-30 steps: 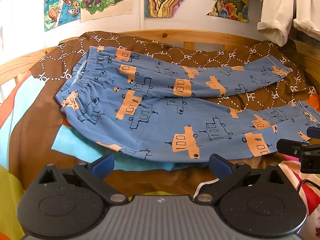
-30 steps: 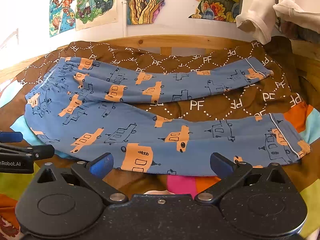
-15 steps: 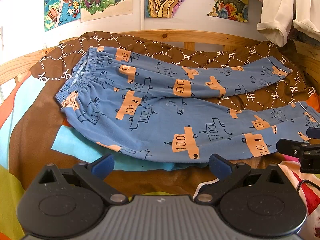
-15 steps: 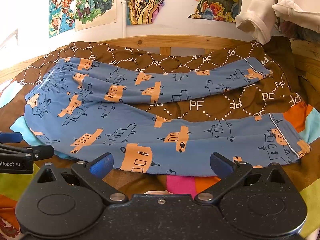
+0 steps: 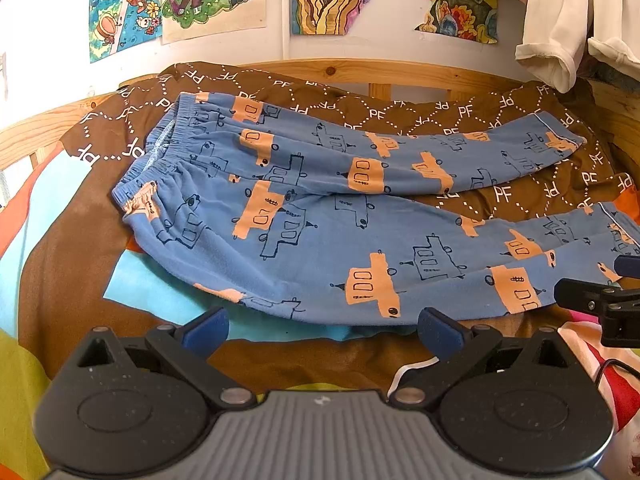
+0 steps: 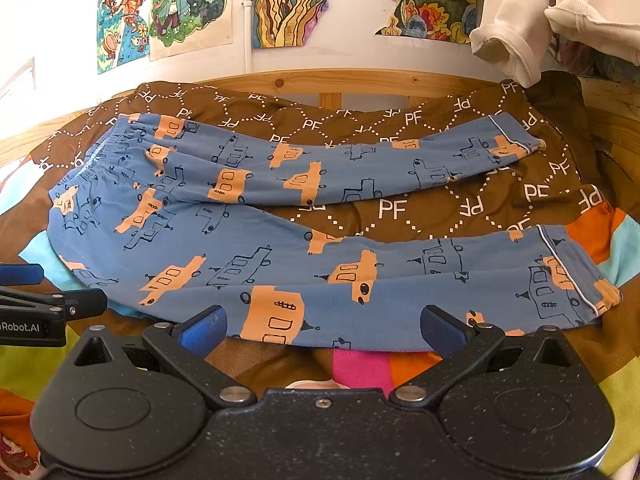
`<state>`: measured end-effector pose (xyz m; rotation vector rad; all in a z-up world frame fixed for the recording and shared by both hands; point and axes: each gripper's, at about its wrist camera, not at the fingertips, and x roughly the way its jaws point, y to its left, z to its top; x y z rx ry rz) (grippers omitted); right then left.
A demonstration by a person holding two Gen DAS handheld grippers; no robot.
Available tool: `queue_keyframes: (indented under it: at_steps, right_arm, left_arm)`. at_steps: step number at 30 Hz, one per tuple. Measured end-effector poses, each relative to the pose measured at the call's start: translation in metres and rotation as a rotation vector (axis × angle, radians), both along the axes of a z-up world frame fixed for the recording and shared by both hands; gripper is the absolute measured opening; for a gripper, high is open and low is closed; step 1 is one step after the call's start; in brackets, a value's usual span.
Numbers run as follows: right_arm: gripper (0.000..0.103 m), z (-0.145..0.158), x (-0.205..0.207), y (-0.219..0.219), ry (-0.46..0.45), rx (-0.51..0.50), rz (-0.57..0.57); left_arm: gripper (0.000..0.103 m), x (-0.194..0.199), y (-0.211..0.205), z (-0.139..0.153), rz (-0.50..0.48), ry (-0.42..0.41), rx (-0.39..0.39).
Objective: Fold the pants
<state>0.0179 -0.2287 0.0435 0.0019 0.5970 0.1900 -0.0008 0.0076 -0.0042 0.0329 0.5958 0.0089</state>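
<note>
Blue pants (image 5: pixel 320 216) with orange car prints lie spread flat on the bed, waistband at the left and both legs running to the right, a gap between them. They also show in the right wrist view (image 6: pixel 280 248). My left gripper (image 5: pixel 322 328) is open and empty, just in front of the near leg's edge. My right gripper (image 6: pixel 322 326) is open and empty, in front of the near leg further toward the cuff (image 6: pixel 568 276). Each gripper shows at the edge of the other's view.
A brown quilt with white "PF" lettering (image 6: pixel 420 208) and colourful patches covers the bed. A wooden bed rail (image 5: pixel 400 74) runs along the back below a wall with posters. White clothes (image 6: pixel 520 28) hang at the upper right.
</note>
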Motion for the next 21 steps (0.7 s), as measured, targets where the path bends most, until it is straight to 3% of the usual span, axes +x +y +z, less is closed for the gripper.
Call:
queue_keyframes:
  at_steps: [9, 16, 21]
  right_arm:
    - [0.102, 0.002, 0.005, -0.003, 0.001, -0.023, 0.009]
    - [0.102, 0.025, 0.018, -0.012, -0.045, -0.009, 0.007]
    - [0.102, 0.048, 0.041, -0.024, -0.082, -0.018, 0.089]
  left_arm:
    - [0.103, 0.01, 0.001, 0.003, 0.017, 0.018, 0.013]
    - [0.103, 0.039, 0.001, 0.028, 0.01, 0.016, -0.025]
    - [0.103, 0.077, -0.004, 0.066, -0.078, -0.001, 0.107]
